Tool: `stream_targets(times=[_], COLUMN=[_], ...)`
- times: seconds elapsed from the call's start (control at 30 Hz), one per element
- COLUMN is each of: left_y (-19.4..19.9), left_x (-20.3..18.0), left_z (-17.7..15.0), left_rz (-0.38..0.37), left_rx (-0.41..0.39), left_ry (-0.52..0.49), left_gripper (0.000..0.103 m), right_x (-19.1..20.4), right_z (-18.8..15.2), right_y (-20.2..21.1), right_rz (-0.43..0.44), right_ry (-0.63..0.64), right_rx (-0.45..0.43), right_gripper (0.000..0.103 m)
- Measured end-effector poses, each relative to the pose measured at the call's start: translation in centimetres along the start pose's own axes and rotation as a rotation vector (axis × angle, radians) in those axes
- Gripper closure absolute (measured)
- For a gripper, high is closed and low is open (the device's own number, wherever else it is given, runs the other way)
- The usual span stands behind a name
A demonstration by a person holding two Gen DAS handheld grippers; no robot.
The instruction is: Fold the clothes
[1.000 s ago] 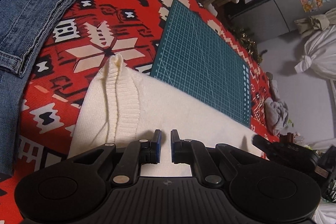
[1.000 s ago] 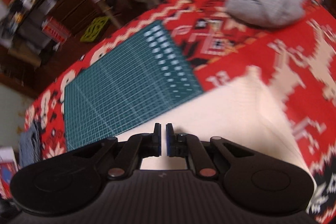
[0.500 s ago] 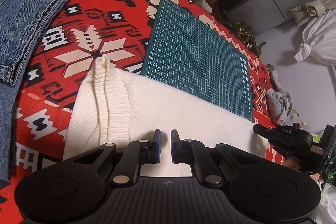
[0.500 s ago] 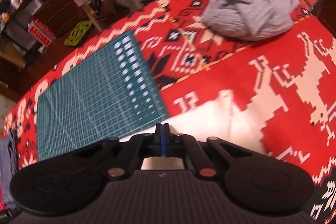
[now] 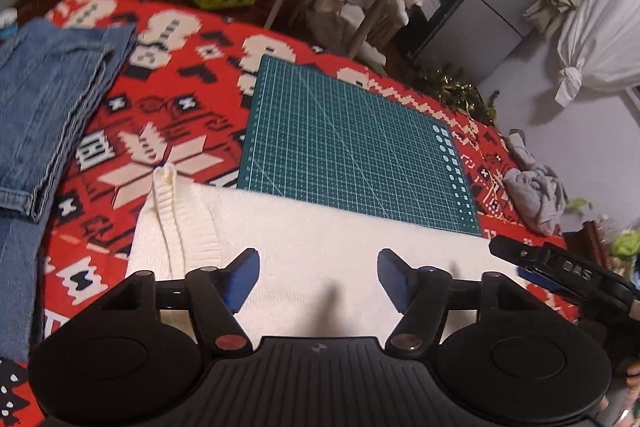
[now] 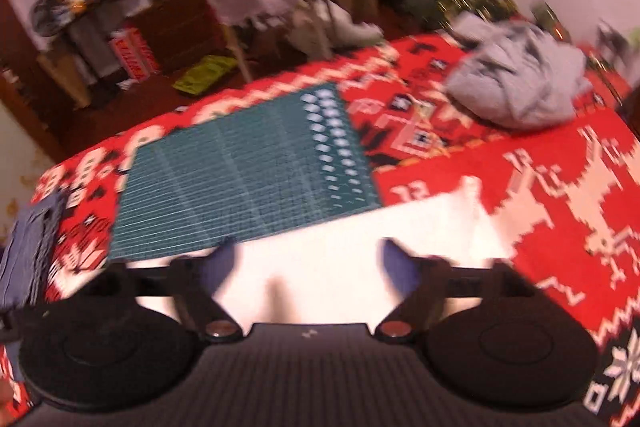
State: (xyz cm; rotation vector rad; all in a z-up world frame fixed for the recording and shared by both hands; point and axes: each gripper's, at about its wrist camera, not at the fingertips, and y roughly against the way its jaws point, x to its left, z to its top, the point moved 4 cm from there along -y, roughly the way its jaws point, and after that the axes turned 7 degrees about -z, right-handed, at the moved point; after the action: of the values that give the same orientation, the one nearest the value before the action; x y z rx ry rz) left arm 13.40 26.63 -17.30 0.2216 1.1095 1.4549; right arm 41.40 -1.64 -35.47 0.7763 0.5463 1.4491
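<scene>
A cream knit sweater [image 5: 320,239] lies folded flat on the red patterned cloth, its ribbed edge [image 5: 172,215] at the left. My left gripper [image 5: 318,277] hovers open above its near part, nothing between the blue pads [image 5: 244,275]. In the blurred right wrist view the same sweater [image 6: 360,247] lies below my right gripper [image 6: 306,267], which is open and empty too. The right gripper's black body [image 5: 560,271] shows at the right edge of the left wrist view.
A green cutting mat [image 5: 352,143] lies just beyond the sweater. Folded blue jeans [image 5: 44,107] sit at the left. A crumpled grey garment [image 6: 516,87] lies at the far right of the cloth. Chairs draped with white cloth and shelves stand behind the table.
Both grippers went from shut to open, letting go of the sweater. Both have lifted and tilted up, so more of the room shows.
</scene>
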Motion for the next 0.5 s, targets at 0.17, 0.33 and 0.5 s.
stream_targets(times=[0.17, 0.33, 0.5], left_y=[-1.6, -3.7, -4.5], left_x=[-1.5, -2.1, -2.7], left_z=[-1.4, -3.0, -4.4], left_rz=[0.090, 0.177, 0.272], left_rx=[-0.019, 0.013, 0.000], left_ry=[-0.121, -0.253, -0.342], left_gripper=[0.026, 0.025, 0.008], right_x=[1.6, 2.2, 2.0], right_z=[-1.7, -3.8, -6.3], right_y=[0.2, -1.4, -2.1], right_rz=[-0.022, -0.016, -0.018], right_ry=[0.148, 0.249, 0.280], right_rx=[-0.076, -0.042, -0.070], right_gripper=[0.001, 0.001, 0.000])
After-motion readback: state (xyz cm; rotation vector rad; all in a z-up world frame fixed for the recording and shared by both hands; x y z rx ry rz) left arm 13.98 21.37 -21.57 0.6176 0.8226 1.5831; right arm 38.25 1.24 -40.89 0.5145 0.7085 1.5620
